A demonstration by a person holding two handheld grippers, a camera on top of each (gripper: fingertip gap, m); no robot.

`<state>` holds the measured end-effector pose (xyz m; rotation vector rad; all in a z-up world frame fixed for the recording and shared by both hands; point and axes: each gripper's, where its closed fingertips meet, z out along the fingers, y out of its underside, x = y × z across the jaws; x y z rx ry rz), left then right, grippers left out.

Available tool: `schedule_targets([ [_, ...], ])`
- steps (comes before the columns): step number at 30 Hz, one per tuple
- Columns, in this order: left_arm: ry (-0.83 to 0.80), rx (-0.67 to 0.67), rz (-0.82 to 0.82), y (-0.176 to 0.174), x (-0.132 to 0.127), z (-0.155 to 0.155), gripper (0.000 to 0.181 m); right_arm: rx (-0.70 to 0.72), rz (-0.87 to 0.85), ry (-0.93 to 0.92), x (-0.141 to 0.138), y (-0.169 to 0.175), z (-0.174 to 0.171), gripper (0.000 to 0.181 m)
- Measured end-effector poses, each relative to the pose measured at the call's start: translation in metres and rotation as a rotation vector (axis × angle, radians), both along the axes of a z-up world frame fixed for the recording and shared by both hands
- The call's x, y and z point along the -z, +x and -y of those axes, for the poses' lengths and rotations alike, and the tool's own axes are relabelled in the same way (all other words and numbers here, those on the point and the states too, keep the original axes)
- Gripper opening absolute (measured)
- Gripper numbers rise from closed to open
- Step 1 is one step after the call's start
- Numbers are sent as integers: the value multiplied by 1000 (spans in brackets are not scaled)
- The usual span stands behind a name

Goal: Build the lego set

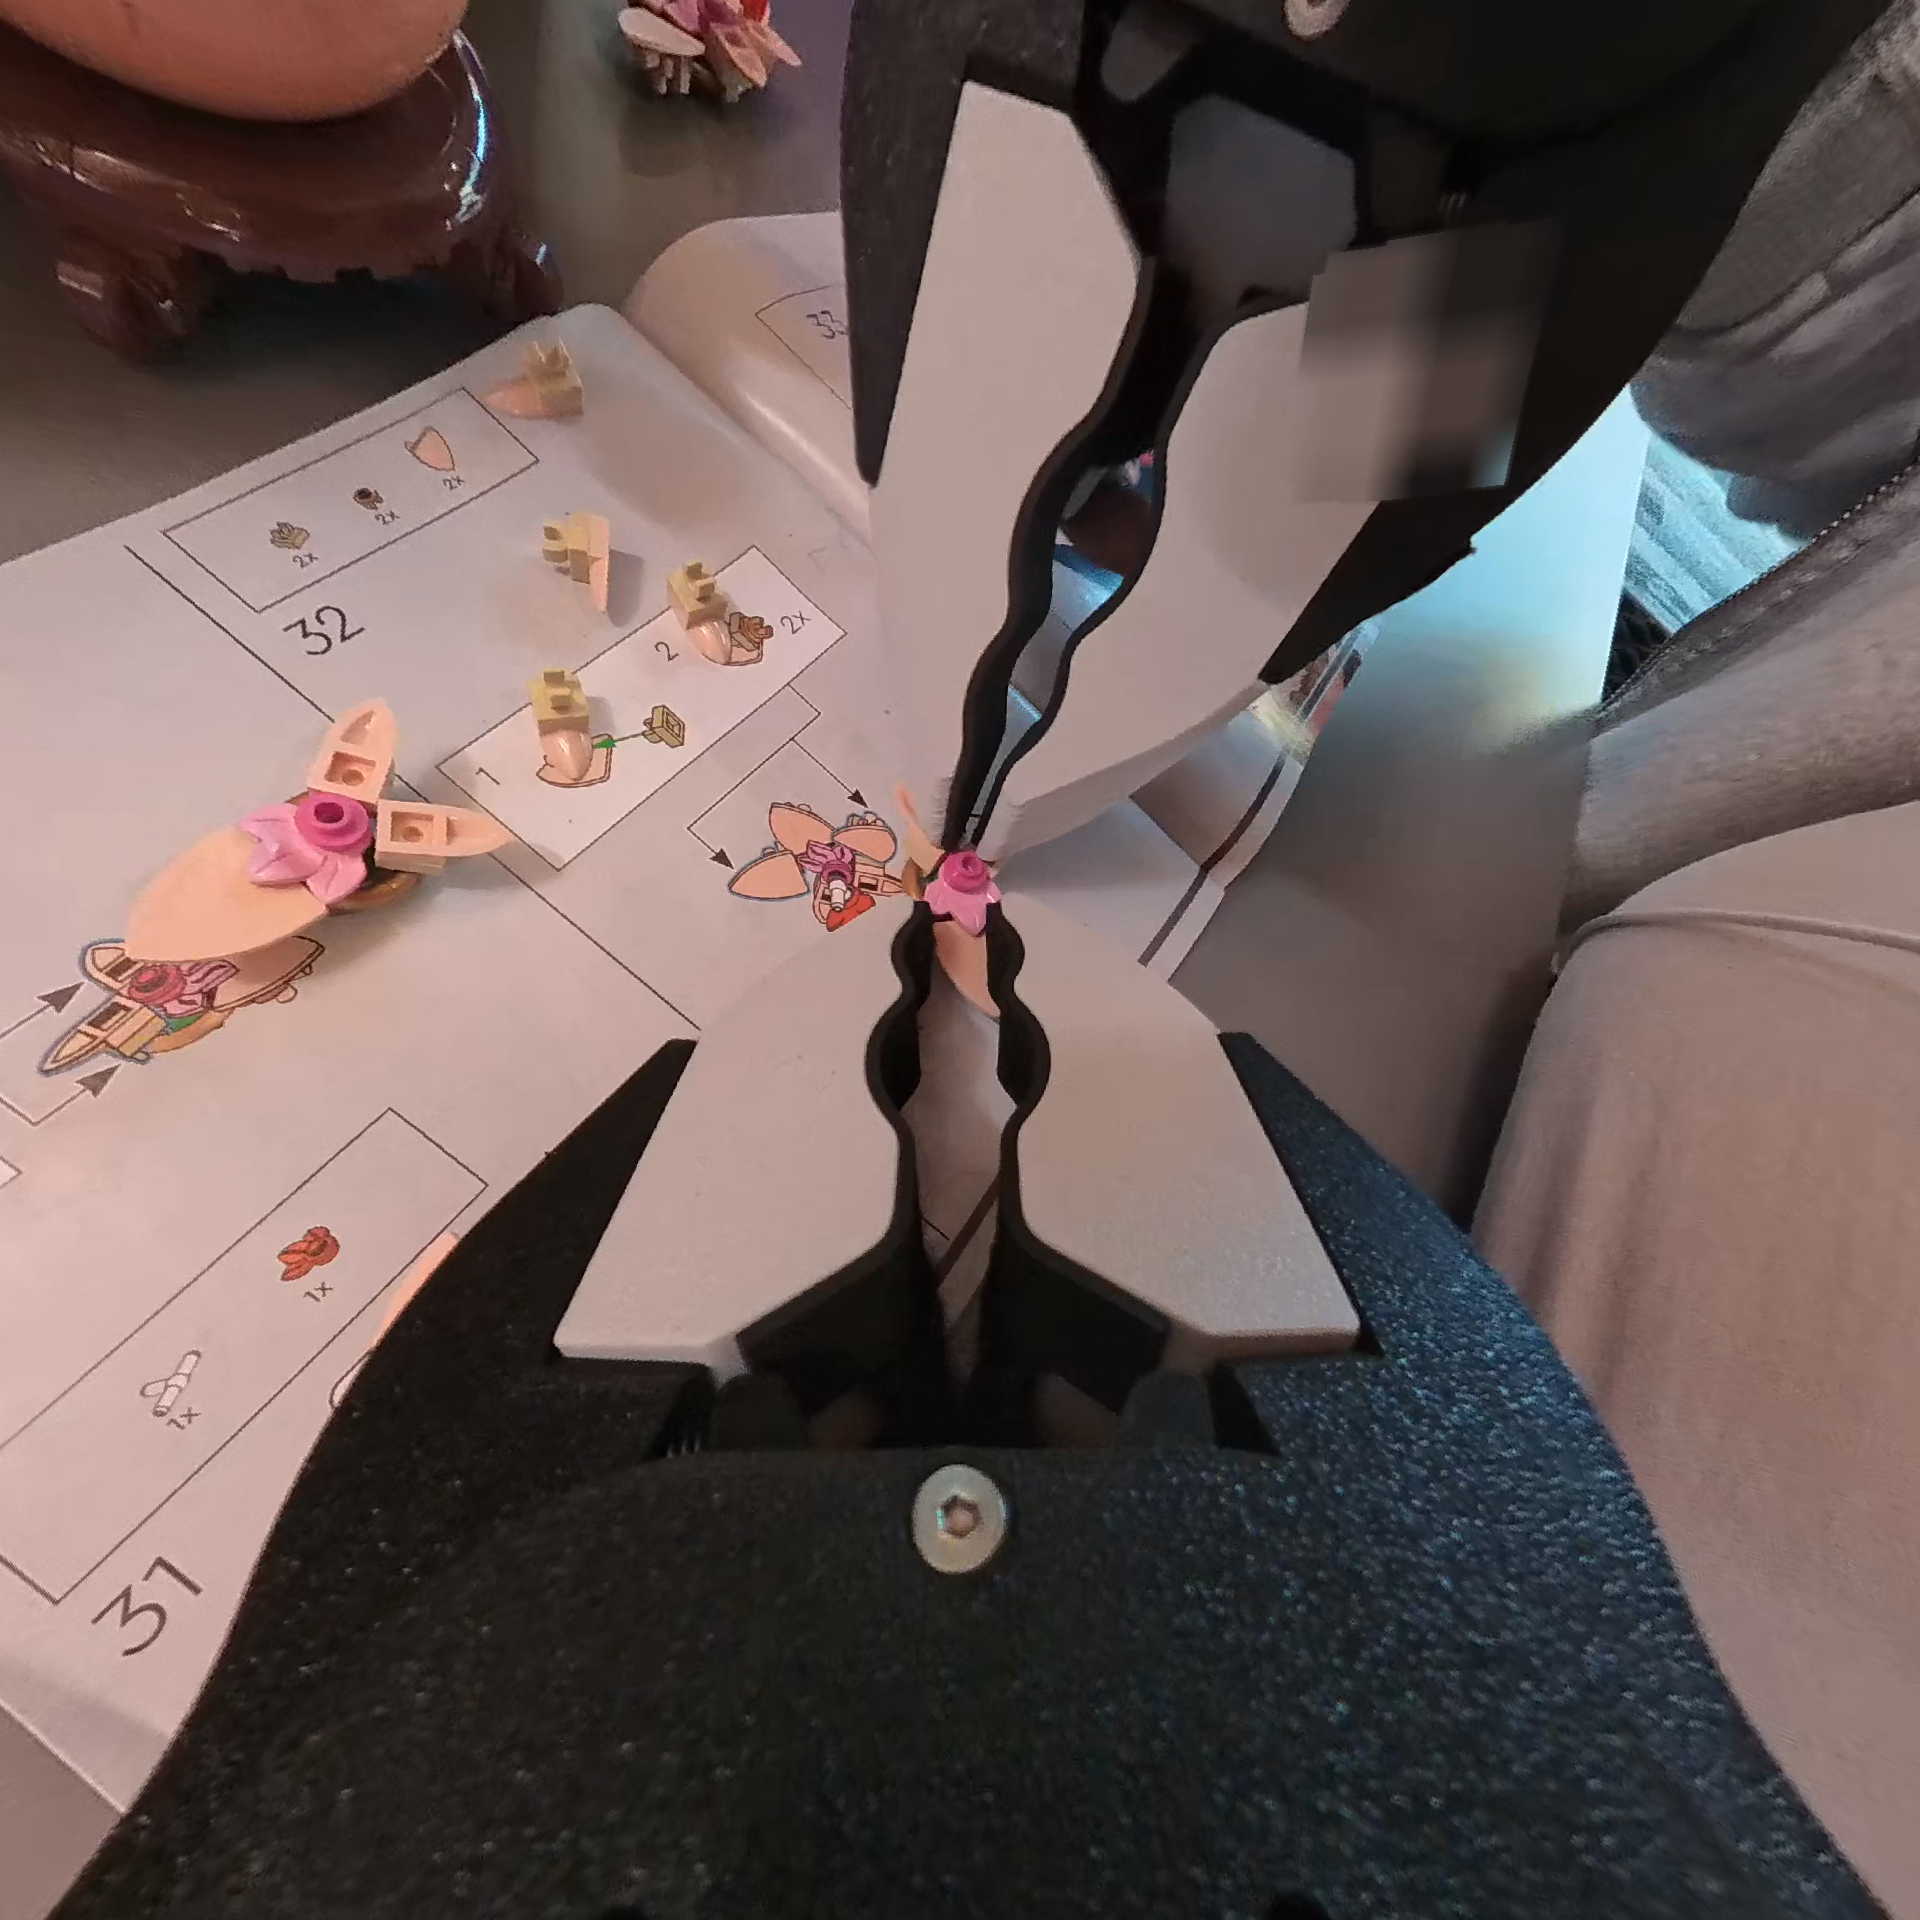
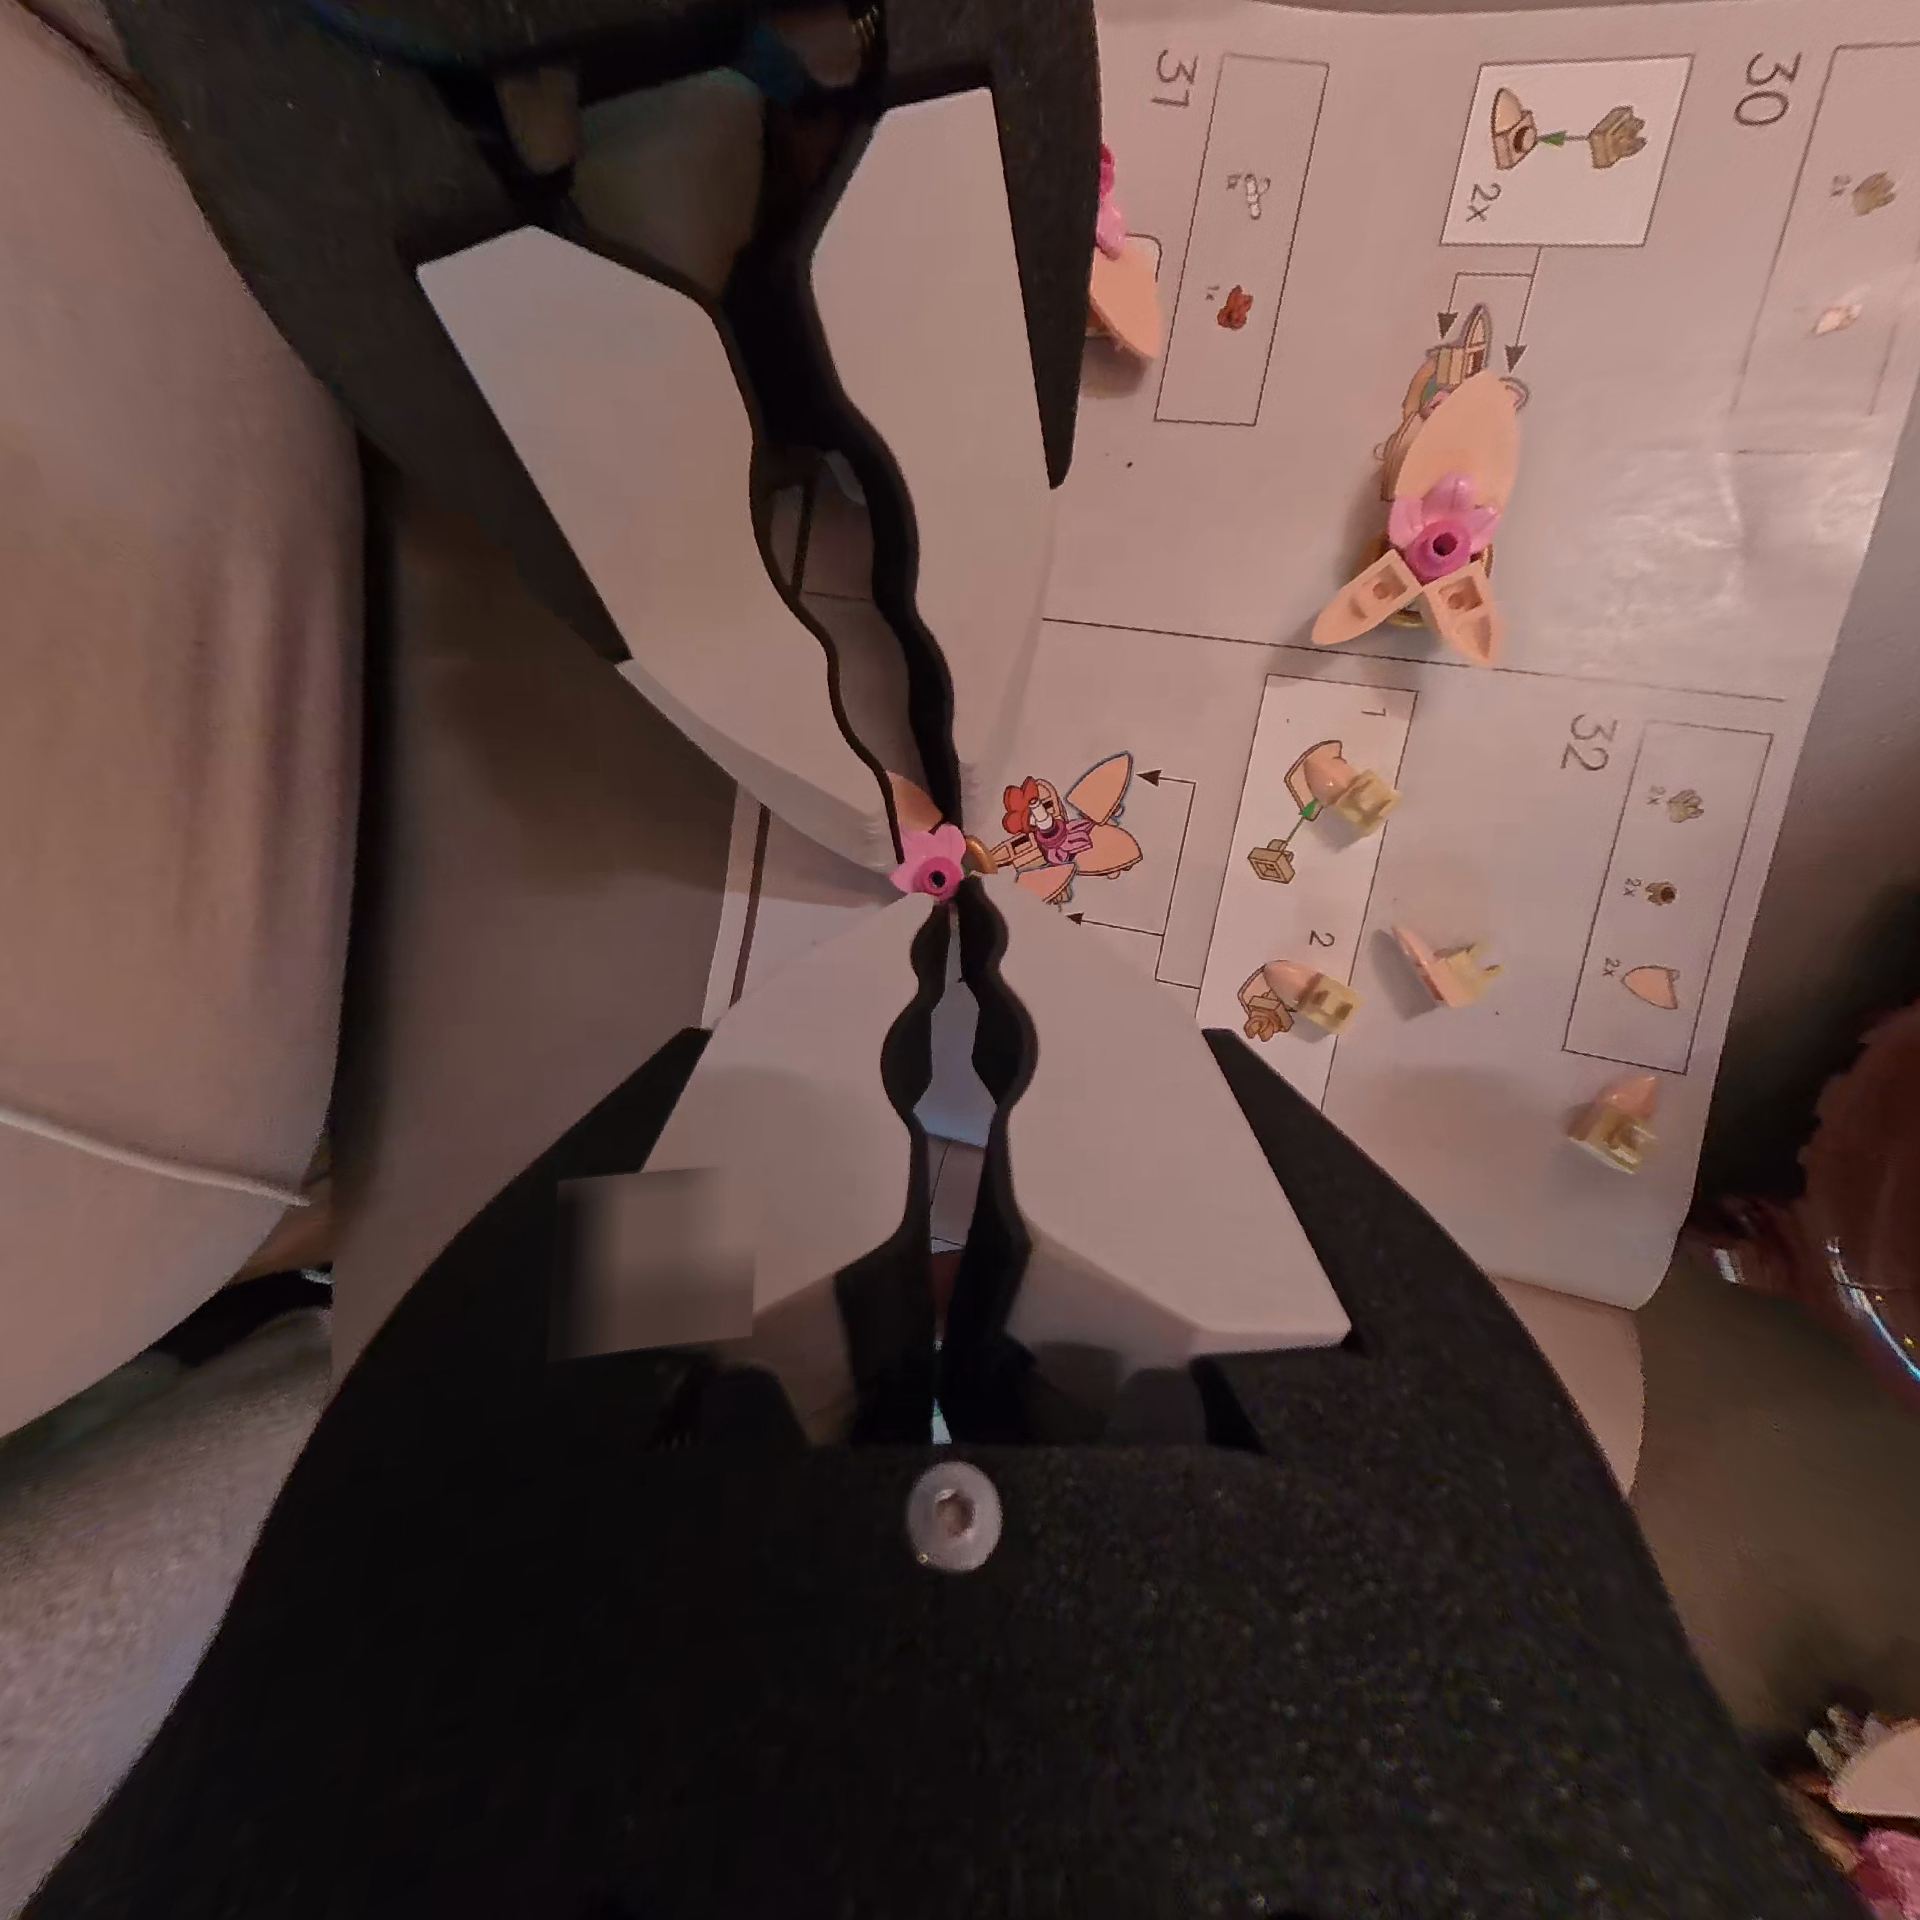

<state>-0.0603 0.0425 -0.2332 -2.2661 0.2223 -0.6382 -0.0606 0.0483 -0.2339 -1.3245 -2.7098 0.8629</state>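
Note:
A small flower assembly, a pink flower with a magenta stud and peach petals, hangs between both grippers above the open instruction booklet. My left gripper is shut on one of its peach petals. My right gripper comes in from above, tip to tip, and is shut on the same assembly. In the right wrist view the flower sits where my right gripper meets the left one. A second, similar flower assembly lies on the booklet.
Several small peach petals with tan clips lie on the booklet page. A dark brown carved stand and a built flower cluster are at the back. A person's beige trouser leg is on the right. My two grippers' fingertips are within a few centimetres of each other.

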Motion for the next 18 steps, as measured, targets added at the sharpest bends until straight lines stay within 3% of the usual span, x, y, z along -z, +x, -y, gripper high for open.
schedule_targets([
  [10, -9, 0, 21, 0, 0, 1, 9, -21, 7, 3, 0, 0, 1, 4],
  [12, -15, -2, 32, 0, 0, 1, 10, -9, 33, -55, -3, 3, 4, 14],
  [18, -10, -23, 108, -4, -5, 0, 10, 132, -114, -134, -28, -2, -10, 22],
])
